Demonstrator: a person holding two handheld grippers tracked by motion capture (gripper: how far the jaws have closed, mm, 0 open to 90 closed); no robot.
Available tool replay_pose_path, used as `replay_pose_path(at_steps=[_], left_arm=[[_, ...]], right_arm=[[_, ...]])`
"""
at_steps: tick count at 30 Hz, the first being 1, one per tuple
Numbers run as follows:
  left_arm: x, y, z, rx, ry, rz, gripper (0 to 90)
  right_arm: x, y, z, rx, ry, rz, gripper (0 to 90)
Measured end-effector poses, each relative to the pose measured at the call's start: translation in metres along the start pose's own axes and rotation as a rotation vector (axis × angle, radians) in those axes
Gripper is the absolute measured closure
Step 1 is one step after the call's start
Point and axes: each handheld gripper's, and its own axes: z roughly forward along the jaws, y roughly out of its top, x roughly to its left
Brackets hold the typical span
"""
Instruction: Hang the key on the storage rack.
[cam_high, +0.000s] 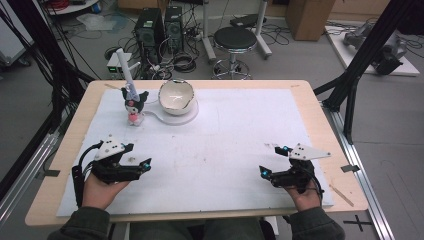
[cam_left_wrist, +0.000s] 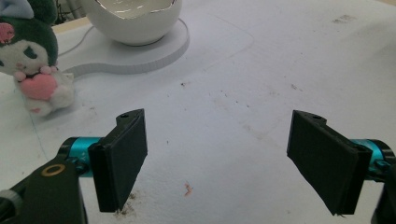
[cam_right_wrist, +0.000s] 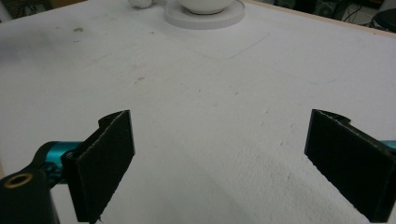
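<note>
While both grippers, left gripper (cam_high: 134, 156) and right gripper (cam_high: 272, 160), rest with fingers spread and empty, one plush toy (cam_high: 134, 105) and one bowl (cam_high: 176, 96) stand far across the worktop (cam_high: 225, 145).

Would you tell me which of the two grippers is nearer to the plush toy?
The left gripper: the plush toy stands on its side of the table, beside the white bowl; the right gripper is farther away.

Sleeves: I see dark olive cuffs at both wrists.
Left gripper (cam_high: 134, 156): black body, teal fittings, a brass-ringed hole, black cable.
Right gripper (cam_high: 272, 161): black, teal-lit tips, grey three-cornered plate.
Pads (cam_left_wrist: 122, 161): flat, black, rectangular.
</note>
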Motion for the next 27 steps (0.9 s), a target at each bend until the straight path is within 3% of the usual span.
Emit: replay_pose_path(at_steps=[12,27], left_arm=[[-0.006,-0.008,-0.008,0.003,0.01,0.02,20.5],[-0.009,-0.019,-0.018,-0.006,0.018,0.012,20.6]], right_arm=[[0.0,0.0,0.0,-0.001,0.0,0.001,7.5],[-0.001,-0.001,0.0,0.003,-0.001,-0.002,7.5]])
